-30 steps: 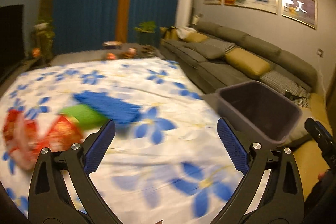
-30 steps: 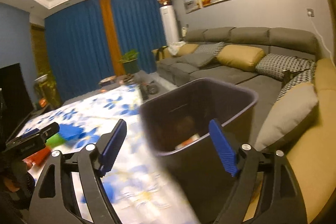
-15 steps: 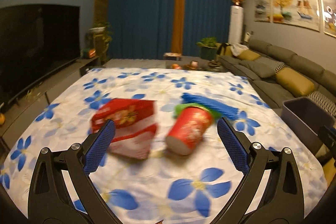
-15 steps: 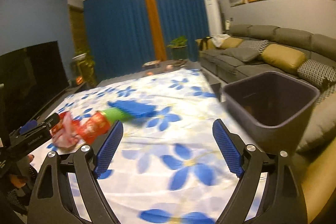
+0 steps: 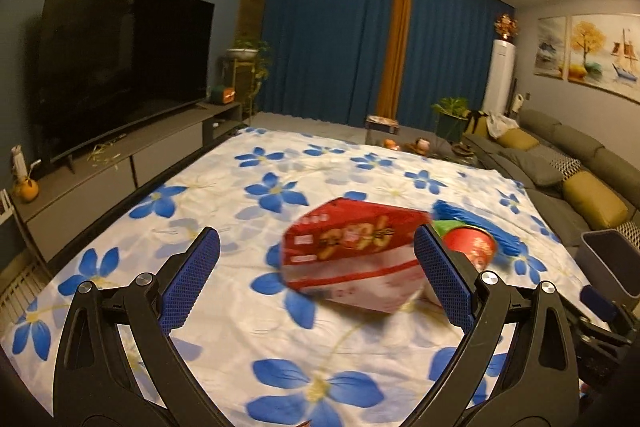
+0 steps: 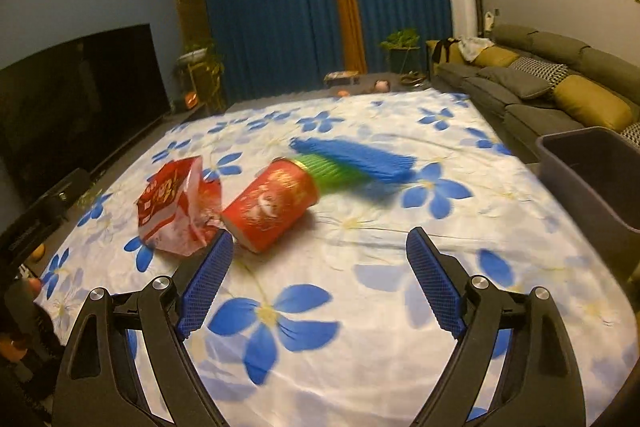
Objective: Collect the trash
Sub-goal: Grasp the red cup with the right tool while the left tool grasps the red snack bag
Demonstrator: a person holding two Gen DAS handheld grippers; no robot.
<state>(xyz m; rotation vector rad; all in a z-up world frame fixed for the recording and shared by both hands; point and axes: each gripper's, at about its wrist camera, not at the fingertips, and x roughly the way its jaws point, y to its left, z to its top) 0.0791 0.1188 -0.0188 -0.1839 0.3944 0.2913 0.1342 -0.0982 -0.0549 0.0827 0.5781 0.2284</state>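
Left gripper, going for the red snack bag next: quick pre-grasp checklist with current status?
1. Left gripper open and empty: ok, jaws spread wide.
2. Red snack bag lined up between the fingers: not ok, it sits toward the right finger and ahead of the tips.
3. Bag clear of neighbours: cannot tell; the red paper cup lies on its side right beside it, contact unclear through blur.
4. Right gripper out of the way: ok, open, empty, over bare floral sheet.
5. Trash bin reachable for drop-off: ok, at the sheet's right edge, open top.
6. Image sharpness: not ok, motion blur.
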